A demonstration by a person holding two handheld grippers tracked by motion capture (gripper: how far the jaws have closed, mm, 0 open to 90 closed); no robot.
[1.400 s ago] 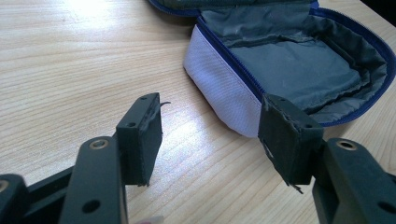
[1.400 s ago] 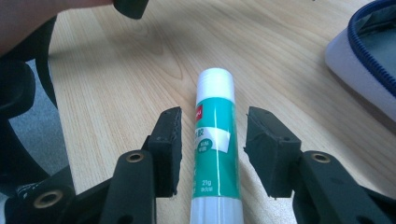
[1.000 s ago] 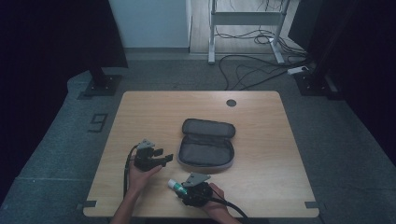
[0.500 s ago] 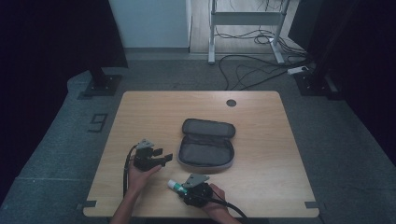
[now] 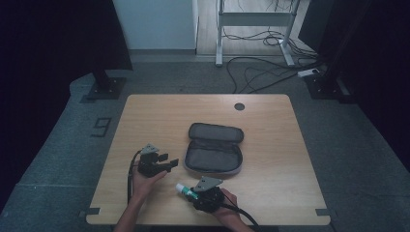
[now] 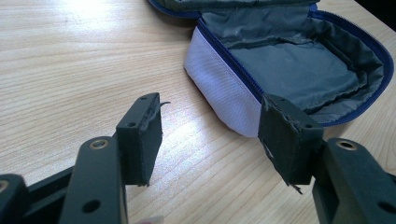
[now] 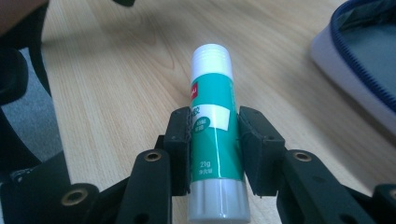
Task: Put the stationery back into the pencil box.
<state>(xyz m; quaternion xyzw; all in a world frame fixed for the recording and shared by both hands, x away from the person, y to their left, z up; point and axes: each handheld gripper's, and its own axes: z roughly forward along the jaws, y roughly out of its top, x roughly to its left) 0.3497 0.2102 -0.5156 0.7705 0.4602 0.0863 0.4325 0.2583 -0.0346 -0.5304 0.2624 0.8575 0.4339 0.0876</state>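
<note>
Right gripper (image 7: 215, 154): jaws have just been closing and now clamp a green-and-white glue stick (image 7: 212, 121) at mid-body, white cap pointing away from the gripper over the wooden surface (image 7: 116, 84). Left gripper (image 6: 210, 140): jaws wide apart, nothing between them. Open grey pencil case (image 6: 289, 70) lies just ahead of it, to its right.
</note>
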